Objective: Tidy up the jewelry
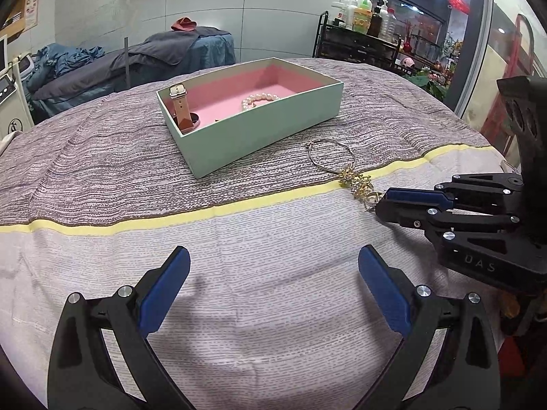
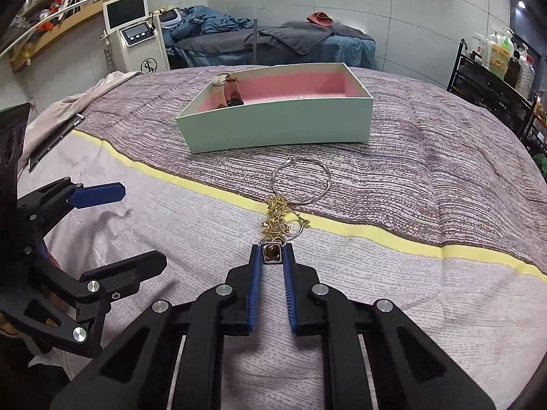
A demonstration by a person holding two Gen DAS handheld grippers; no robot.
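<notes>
Blue pads of right gripper pinch a square pendant; left gripper hangs released above the bedspread.

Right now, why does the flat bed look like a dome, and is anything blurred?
Left wrist view: the fisheye lens bows the striped bedspread and its yellow band; the mint-green box stays sharp. Right wrist view: same bulge, dark corners; the small square pendant between the right gripper pads looks crisp.

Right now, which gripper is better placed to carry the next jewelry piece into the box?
Right. The right gripper is shut on the square pendant; the left gripper is open over bare cloth.
</notes>
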